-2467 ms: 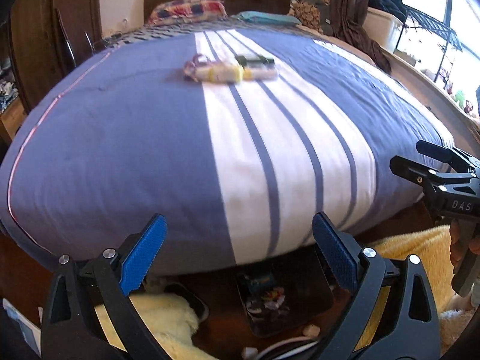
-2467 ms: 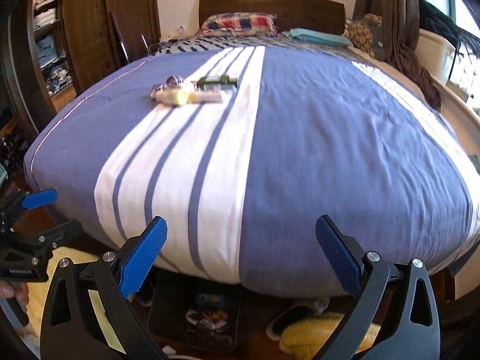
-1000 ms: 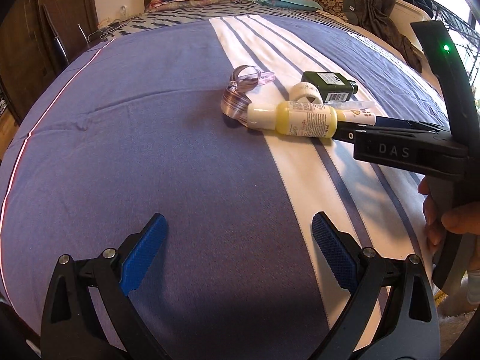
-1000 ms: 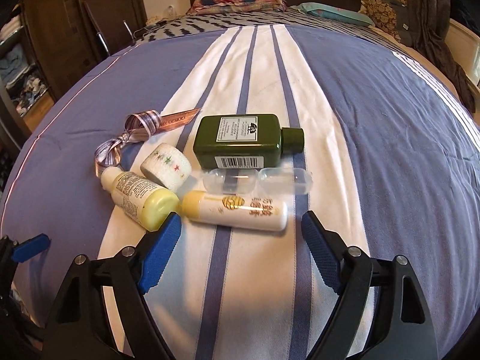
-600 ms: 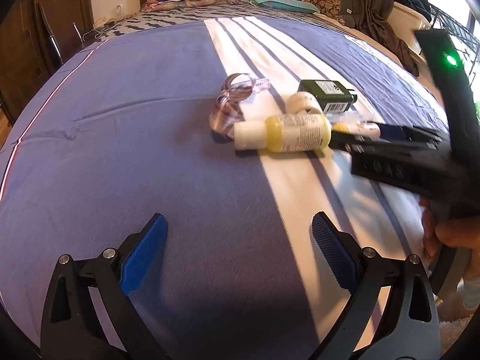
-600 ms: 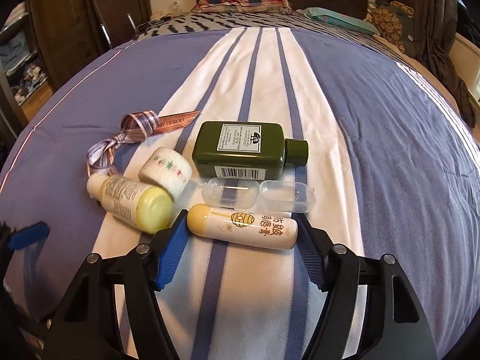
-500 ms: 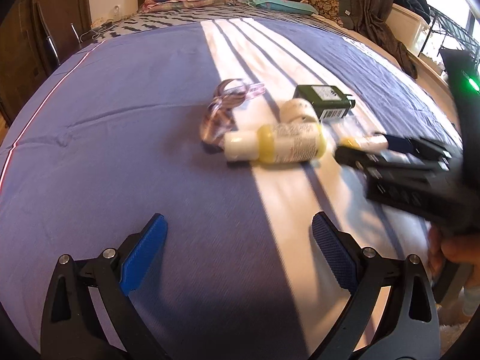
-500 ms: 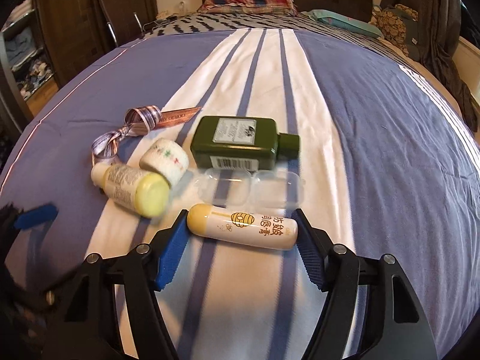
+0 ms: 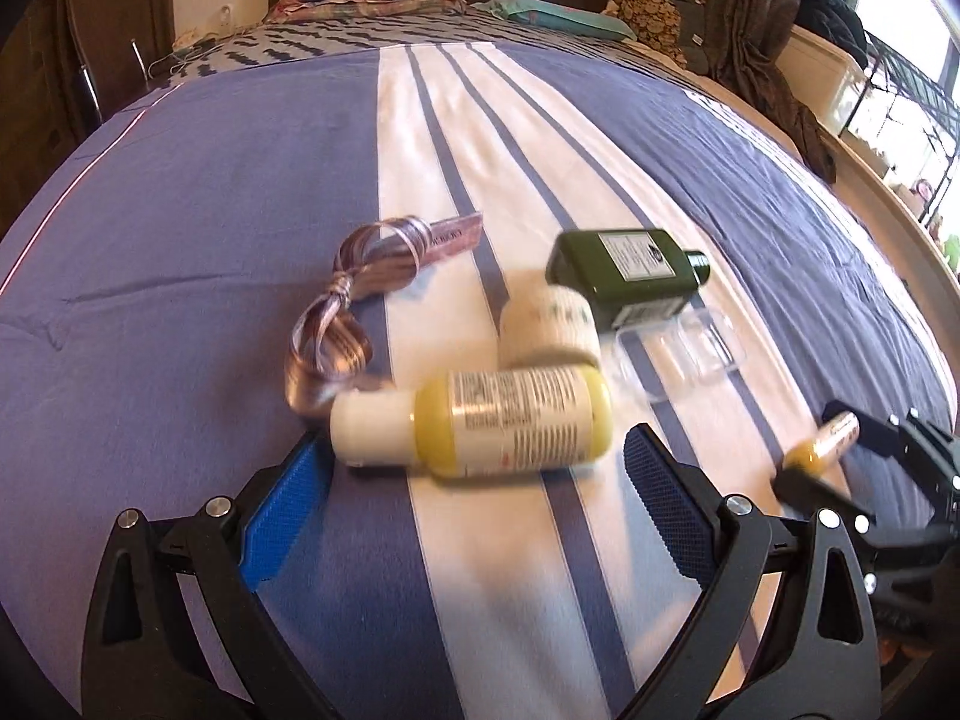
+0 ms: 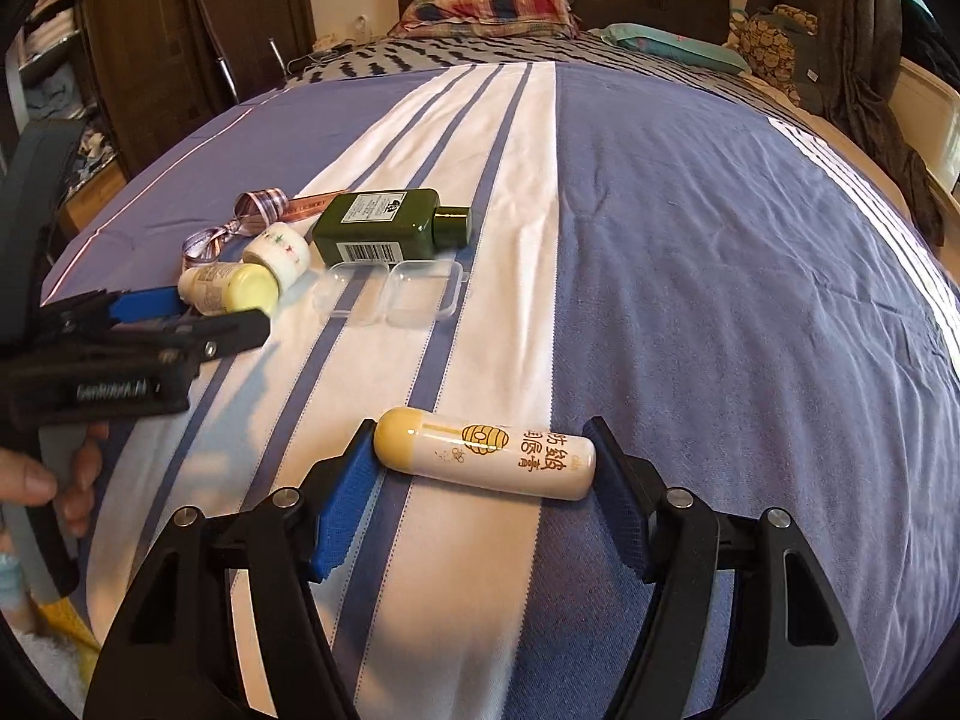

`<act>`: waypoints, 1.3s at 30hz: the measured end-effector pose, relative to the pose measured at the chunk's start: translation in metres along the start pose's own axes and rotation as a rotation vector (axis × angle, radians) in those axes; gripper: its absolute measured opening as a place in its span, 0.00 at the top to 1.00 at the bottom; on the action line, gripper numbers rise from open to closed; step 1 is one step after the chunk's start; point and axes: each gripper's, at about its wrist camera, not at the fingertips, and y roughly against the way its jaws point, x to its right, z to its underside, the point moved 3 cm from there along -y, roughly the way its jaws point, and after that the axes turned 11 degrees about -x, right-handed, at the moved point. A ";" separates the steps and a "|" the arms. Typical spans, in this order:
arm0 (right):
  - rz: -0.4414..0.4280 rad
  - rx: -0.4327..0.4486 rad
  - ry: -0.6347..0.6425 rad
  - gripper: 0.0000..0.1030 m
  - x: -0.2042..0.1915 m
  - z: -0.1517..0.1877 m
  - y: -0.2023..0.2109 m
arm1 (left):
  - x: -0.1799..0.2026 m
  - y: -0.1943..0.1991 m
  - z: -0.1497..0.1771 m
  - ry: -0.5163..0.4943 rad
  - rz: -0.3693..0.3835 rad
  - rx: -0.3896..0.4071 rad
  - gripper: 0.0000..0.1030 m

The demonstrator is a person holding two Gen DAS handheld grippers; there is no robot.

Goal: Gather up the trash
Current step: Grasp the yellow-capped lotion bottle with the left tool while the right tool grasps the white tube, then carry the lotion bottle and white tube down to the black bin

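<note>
The right claw (image 10: 483,462) is clenching a white lip-balm tube (image 10: 486,454) with a yellow cap and a beehive print, gripping it end to end between its blue pads; the tube is lying crosswise over the striped bedspread (image 10: 690,252), though whether it is resting on the cloth is unclear. The left claw (image 9: 474,474) is standing released, its blue pads (image 9: 282,516) spread to either side of a yellow lotion bottle (image 9: 480,423) with a white cap, which is lying on its side on the bed and is just reaching between the tips. Touching that bottle from behind is a small white jar (image 9: 549,324) with star marks. Beyond it a dark green bottle (image 9: 627,276) is lying flat, just beside an open clear plastic case (image 9: 678,354). A striped ribbon (image 9: 354,294) is curling on the cloth to the left of the jar.
</note>
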 end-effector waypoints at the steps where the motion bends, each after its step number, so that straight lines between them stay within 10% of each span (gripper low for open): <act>1: 0.000 0.001 -0.001 0.33 0.000 0.000 0.000 | 0.000 0.000 -0.002 0.006 0.003 0.002 0.11; 4: 0.004 0.007 -0.002 0.33 -0.001 0.001 0.000 | -0.001 -0.001 -0.004 0.013 -0.014 0.003 0.23; 39: 0.022 0.265 0.036 0.33 -0.027 0.104 0.174 | 0.093 0.178 0.162 -0.108 -0.017 0.207 0.23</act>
